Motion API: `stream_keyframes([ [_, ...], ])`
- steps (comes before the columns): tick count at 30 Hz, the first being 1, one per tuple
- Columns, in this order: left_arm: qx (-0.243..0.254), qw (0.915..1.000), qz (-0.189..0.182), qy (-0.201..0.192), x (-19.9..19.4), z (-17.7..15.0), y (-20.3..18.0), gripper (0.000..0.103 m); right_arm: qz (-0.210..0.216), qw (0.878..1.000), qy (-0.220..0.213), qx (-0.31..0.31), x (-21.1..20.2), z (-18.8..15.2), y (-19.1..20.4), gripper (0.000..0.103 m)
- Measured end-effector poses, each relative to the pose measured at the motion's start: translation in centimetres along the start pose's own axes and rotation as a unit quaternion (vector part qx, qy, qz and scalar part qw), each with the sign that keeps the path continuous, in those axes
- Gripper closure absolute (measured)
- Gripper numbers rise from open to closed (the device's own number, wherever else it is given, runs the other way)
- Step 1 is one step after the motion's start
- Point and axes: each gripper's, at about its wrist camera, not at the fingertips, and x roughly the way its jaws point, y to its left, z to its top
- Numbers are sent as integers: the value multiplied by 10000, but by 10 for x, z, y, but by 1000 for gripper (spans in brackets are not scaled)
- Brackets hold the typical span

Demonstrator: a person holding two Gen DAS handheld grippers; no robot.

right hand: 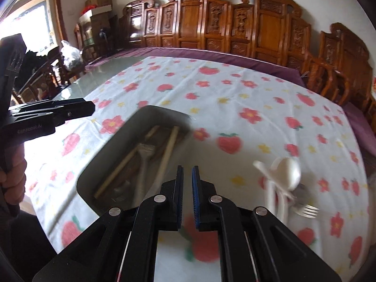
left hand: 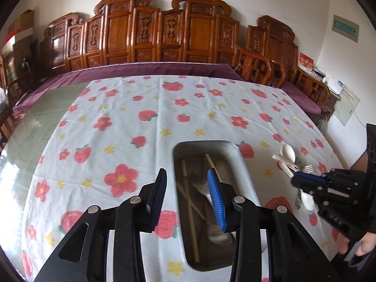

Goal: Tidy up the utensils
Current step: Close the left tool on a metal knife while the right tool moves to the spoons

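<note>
A grey tray (left hand: 245, 171) lies on the flowered tablecloth, holding wooden chopsticks (left hand: 190, 211) and a metal fork (left hand: 199, 183). My left gripper (left hand: 188, 183) hovers open over the tray's left rim with nothing between its fingers. To the right of the tray lies a pile of white plastic spoons (left hand: 288, 155) with a metal fork (left hand: 308, 168). My right gripper (left hand: 296, 179) reaches in beside that pile. In the right wrist view the right gripper (right hand: 187, 168) is shut and empty, above the cloth between the tray (right hand: 110, 150) and the spoons (right hand: 287, 171). The left gripper (right hand: 90, 110) shows at the left.
The flowered tablecloth (left hand: 131, 122) covers most of a glass-topped table (left hand: 42, 122). A carved wooden bench (left hand: 164, 30) with a purple cushion runs behind the table. A person's hand (left hand: 366, 244) holds the right gripper's handle at the right edge.
</note>
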Motion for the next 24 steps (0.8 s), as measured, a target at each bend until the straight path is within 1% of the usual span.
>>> stream_keyframes([
  [4,177,9996,-192,50,6,0,-31,63,-394,9991,80,93,-17,-27,-42,94],
  [6,276,9993,-249,68,9,-1,-45,63,-493,9985,139,204,-22,-41,-61,94],
  [9,392,9985,-357,113,15,-1,-67,63,-524,9973,268,428,-22,-60,-86,94],
  [10,428,9982,-392,126,17,-1,-74,63,-549,9970,290,456,-22,-65,-91,92],
  [12,505,9976,-440,155,21,-2,-89,63,-634,9964,299,473,-23,-72,-98,86],
  [18,643,9950,-696,305,35,-12,-133,63,-814,9948,364,495,-28,-86,-113,85],
  [20,753,9939,-736,318,40,-18,-149,63,-850,9939,350,612,-32,-92,-123,84],
  [22,843,9932,-727,345,44,-25,-162,63,-849,9931,326,736,-36,-97,-131,83],
  [24,946,9919,-744,410,51,-34,-175,63,-846,9926,323,803,-38,-104,-137,78],
])
